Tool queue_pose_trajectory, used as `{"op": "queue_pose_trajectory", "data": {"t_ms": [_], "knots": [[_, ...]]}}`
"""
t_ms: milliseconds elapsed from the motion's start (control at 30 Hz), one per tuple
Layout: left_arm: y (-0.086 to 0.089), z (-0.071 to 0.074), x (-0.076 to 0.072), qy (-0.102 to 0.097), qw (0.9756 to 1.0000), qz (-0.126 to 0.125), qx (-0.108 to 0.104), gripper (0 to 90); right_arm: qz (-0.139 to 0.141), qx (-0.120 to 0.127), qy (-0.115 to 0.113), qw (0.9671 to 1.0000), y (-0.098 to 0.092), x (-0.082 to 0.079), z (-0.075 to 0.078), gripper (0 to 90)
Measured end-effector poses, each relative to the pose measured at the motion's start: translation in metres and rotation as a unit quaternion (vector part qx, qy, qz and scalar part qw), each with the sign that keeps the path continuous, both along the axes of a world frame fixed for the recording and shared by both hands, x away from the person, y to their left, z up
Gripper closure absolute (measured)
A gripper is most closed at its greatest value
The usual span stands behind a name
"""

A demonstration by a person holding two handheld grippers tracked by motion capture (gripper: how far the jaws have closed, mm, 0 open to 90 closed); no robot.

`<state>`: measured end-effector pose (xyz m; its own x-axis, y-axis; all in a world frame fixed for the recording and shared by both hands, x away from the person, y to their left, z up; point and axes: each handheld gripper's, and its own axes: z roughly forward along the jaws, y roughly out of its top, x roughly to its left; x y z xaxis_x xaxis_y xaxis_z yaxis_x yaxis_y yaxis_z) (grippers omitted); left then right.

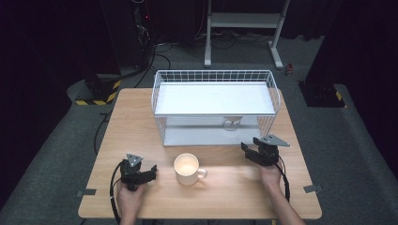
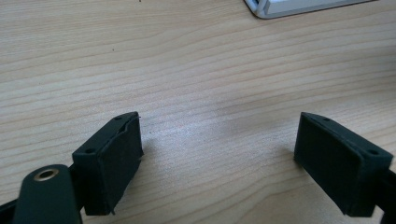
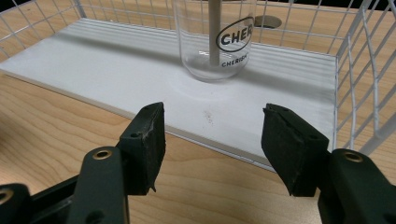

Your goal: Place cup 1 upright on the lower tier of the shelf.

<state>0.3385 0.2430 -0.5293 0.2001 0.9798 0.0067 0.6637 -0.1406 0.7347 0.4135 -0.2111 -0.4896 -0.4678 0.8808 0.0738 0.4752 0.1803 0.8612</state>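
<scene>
A white mug [image 1: 187,169] stands on the wooden table [image 1: 136,126] near the front, handle to the right. Behind it is a white wire rack [image 1: 213,105] with two shelves. A clear glass [image 3: 215,42] with a dark oval logo stands on the lower shelf [image 3: 116,70]; in the high view the glass [image 1: 231,123] shows under the top shelf. My right gripper [image 3: 212,126] is open, empty, a short way before that shelf's edge, facing the glass. It sits right of the mug [image 1: 249,149]. My left gripper [image 2: 219,135] is open over bare wood, left of the mug [image 1: 151,171].
The rack's wire side wall [image 3: 359,93] rises at the right of the right gripper view. A corner of the rack's base [image 2: 280,7] shows at the top of the left gripper view. Beyond the table are dark floor, cables and a white stand [image 1: 244,28].
</scene>
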Motion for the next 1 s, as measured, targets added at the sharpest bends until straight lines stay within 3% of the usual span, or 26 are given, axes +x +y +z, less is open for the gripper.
{"op": "queue_pose_trajectory", "data": {"t_ms": [1000], "knots": [[0.000, 0.000, 0.000, 0.000, 1.0000, 0.000, 0.000, 15.4, -0.002, 0.016, -0.001, 0.9999, -0.019, -0.022, 0.001, 38.1]]}}
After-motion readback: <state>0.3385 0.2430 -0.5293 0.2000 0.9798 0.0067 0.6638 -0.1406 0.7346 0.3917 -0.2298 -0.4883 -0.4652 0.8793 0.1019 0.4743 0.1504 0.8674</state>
